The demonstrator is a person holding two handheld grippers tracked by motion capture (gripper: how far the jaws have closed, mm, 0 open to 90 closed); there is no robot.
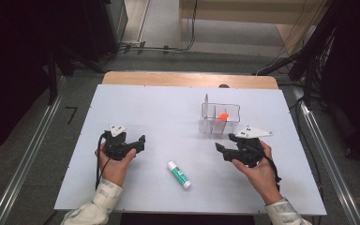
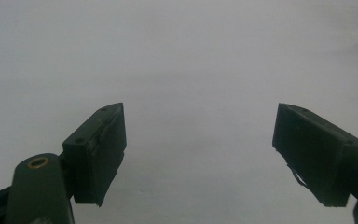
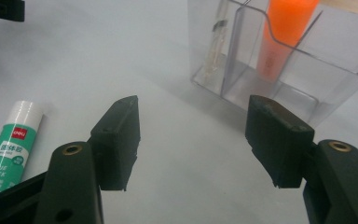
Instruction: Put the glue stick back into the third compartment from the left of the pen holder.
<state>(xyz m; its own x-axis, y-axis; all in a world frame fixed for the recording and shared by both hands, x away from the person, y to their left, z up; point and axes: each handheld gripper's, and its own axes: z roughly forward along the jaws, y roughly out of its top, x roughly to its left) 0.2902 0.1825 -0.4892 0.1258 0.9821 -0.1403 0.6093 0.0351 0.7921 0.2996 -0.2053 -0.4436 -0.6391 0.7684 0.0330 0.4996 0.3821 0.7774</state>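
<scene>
A glue stick (image 1: pixel 179 174) is lying nearest, between the left gripper (image 1: pixel 139 142) and right gripper (image 1: pixel 224 147), both gaping wide and empty. Beyond, a clear organizer (image 1: pixel 219 119) is holding an orange marker (image 1: pixel 223 116).

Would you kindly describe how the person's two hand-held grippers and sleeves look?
Both the left hand-held gripper and the right hand-held gripper are black, with two blocky jaws, a grey three-cornered plate on top and a trailing black cable. The sleeves are light with a fine pattern.
</scene>
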